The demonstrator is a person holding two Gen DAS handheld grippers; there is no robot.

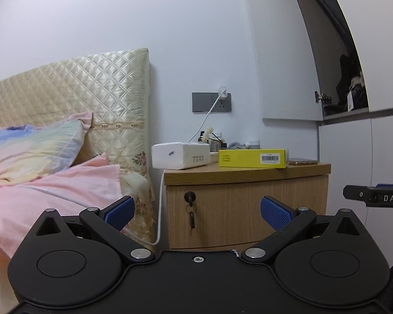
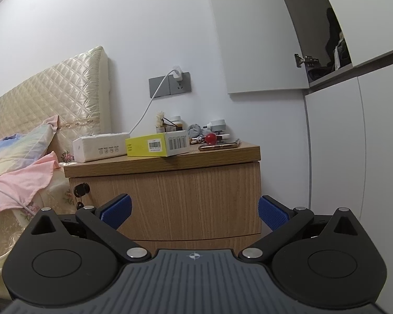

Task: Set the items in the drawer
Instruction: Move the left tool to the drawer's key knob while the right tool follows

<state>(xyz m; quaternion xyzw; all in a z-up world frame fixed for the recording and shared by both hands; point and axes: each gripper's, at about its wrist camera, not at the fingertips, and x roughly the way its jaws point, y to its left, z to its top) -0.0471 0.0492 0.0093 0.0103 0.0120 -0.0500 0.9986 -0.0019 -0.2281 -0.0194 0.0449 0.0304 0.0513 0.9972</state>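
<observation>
A wooden nightstand [image 1: 246, 209] [image 2: 170, 196] stands beside the bed, its drawer front shut, with a key [image 1: 190, 197] [image 2: 81, 189] in the lock at its upper left. On top lie a yellow box [image 1: 252, 158] [image 2: 157, 145], a white tissue pack [image 1: 179, 155] [image 2: 99, 149], a phone [image 1: 302, 161] [image 2: 220, 145] and small items, one red [image 2: 211, 138]. My left gripper [image 1: 197, 216] is open and empty, facing the drawer front. My right gripper [image 2: 195, 214] is open and empty, also facing it; part of it shows at the right edge of the left wrist view [image 1: 374, 196].
A bed with a quilted headboard [image 1: 65, 91] [image 2: 52, 91], a pillow [image 1: 31, 149] and pink bedding [image 1: 52, 191] lies to the left. A white charger cable [image 1: 159, 209] hangs from a wall socket [image 1: 222, 99] [image 2: 176, 81]. A white wardrobe [image 1: 366, 170] [image 2: 353, 144] stands to the right, an upper door ajar.
</observation>
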